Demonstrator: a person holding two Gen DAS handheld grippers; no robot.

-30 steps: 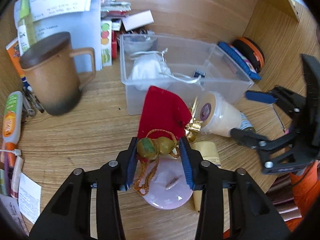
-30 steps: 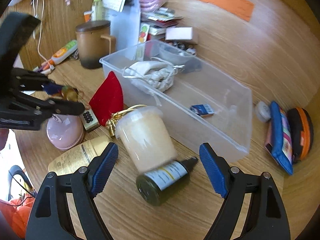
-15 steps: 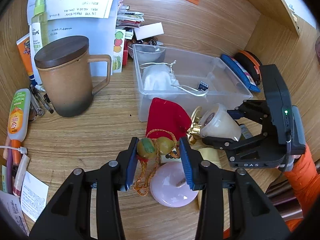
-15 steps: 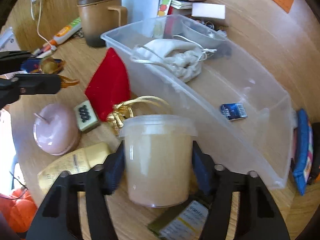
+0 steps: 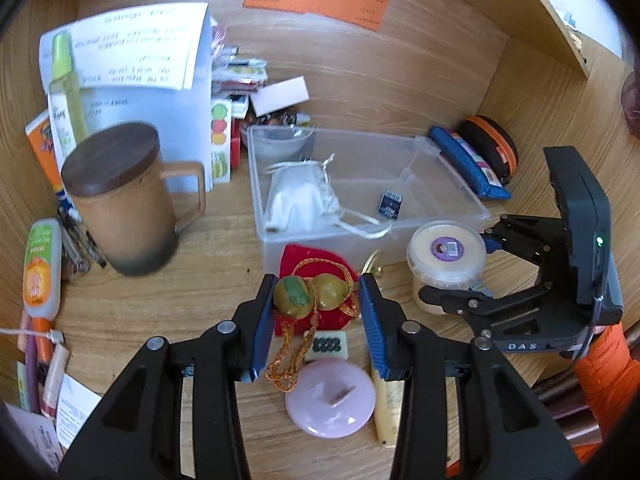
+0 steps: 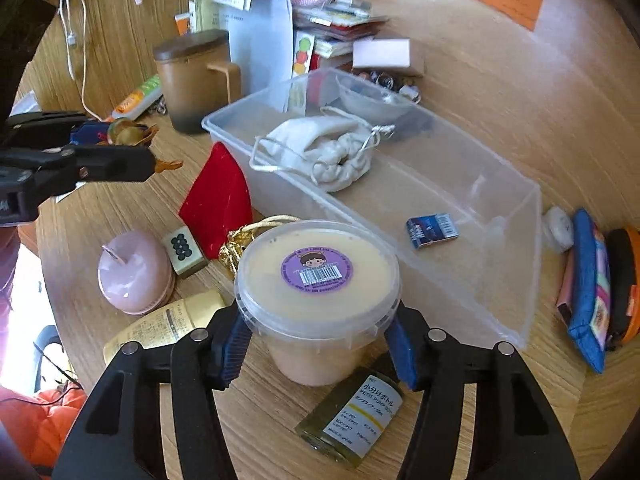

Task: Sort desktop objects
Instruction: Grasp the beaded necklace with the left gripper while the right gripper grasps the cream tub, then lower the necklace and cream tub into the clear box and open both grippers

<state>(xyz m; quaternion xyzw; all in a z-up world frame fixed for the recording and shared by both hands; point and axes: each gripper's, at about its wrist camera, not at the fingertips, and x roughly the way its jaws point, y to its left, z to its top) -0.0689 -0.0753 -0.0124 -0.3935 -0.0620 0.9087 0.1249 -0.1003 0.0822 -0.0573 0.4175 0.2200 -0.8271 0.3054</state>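
My left gripper is shut on a pair of yellow-green gourd beads on an orange cord, held above a red pouch. My right gripper is shut on a cream-filled plastic tub with a purple sticker, lifted upright in front of the clear bin. The tub also shows in the left wrist view. The bin holds a white drawstring bag and a small blue packet.
A pink lidded jar, a mahjong tile, a gold tube and a green bottle lie on the desk in front of the bin. A brown lidded mug stands left. Pouches lie right.
My right gripper closed on the tub, stood it upright and lifted it. My left gripper rose and pulled back with the beads still held.
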